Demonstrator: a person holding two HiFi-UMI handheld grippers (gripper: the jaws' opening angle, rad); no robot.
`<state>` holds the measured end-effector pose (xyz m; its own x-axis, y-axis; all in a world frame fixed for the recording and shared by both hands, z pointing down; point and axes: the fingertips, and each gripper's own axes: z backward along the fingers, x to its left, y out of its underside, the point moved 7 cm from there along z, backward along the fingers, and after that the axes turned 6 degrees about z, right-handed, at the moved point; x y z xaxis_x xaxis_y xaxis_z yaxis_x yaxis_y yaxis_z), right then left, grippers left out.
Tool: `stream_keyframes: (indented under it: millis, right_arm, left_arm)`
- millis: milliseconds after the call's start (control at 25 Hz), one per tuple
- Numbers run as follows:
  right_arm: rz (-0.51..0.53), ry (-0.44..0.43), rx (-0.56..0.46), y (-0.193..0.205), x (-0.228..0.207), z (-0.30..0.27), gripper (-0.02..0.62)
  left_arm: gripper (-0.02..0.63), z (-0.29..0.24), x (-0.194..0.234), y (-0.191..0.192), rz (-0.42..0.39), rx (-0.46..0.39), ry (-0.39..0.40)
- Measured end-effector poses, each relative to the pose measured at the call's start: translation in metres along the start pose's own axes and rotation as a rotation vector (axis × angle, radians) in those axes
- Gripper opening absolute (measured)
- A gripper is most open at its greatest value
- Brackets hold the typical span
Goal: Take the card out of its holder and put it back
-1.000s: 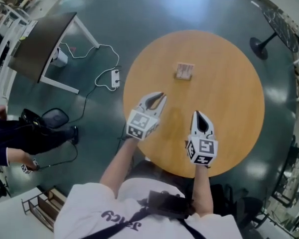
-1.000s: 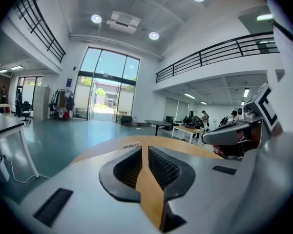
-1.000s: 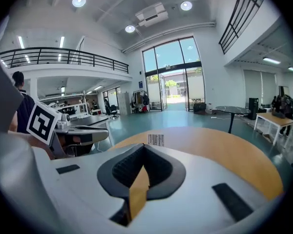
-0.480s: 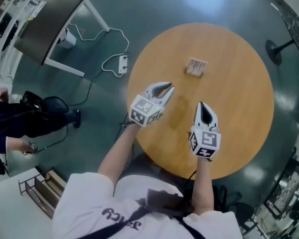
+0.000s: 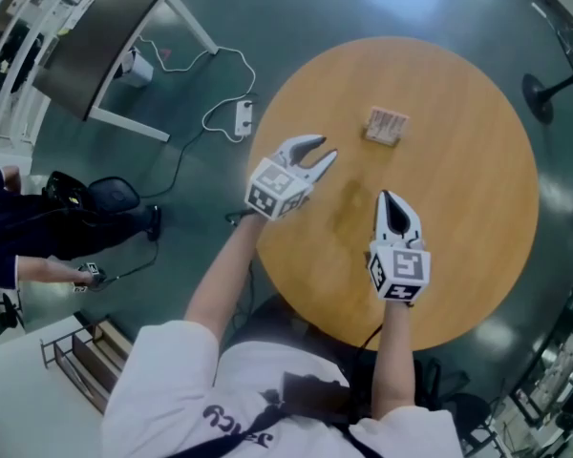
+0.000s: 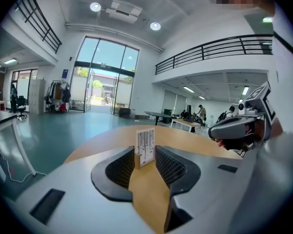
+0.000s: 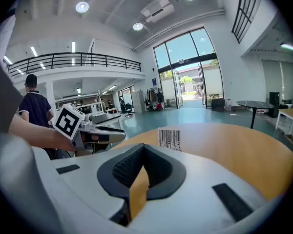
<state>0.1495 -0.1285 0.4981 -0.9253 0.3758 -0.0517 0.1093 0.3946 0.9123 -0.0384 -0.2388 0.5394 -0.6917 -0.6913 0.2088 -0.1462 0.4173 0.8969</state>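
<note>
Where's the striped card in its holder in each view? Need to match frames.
Head view: striped white card in small tan holder, upper part, right of centre.
Left gripper view: dead centre.
Right gripper view: slightly right of centre.
Shared landmark: round wooden table beneath it.

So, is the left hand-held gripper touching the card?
Apart. The head view shows bare table between the left hand-held gripper and the card. Its jaws have just been opening, with nothing between them.
</note>
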Motion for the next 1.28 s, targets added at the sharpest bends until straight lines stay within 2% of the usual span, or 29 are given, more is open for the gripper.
stream_keyframes:
  millis: [160,360,480,720,880,1000,1160,1280]
  right_arm:
    - [0.030,-0.007,0.020,0.003,-0.003,-0.006,0.017]
    - [0.051,0.001,0.042,0.003,-0.005,-0.011,0.020]
    - [0.060,0.016,0.054,0.005,-0.010,-0.014,0.020]
    - [0.040,0.030,0.057,0.009,-0.022,-0.012,0.020]
    - [0.021,0.026,0.056,0.009,-0.028,-0.013,0.021]
    - [-0.011,0.008,0.054,0.016,-0.033,-0.011,0.021]
    - [-0.002,-0.001,0.056,0.017,-0.038,-0.017,0.021]
    - [-0.010,-0.003,0.056,0.019,-0.043,-0.017,0.021]
  left_arm:
    - [0.129,-0.008,0.009,-0.003,0.016,-0.013,0.003]
    - [0.130,-0.017,0.015,-0.013,-0.040,-0.024,0.000]
    - [0.236,-0.027,0.018,-0.012,-0.036,-0.005,0.028]
    - [0.327,-0.055,0.019,-0.012,-0.035,0.039,0.128]
    - [0.328,-0.075,0.024,-0.008,0.010,0.074,0.199]
    - [0.328,-0.092,0.023,-0.013,-0.026,0.084,0.222]
    - [0.328,-0.117,0.026,-0.019,-0.057,0.067,0.263]
    - [0.327,-0.133,0.021,-0.018,-0.076,0.087,0.307]
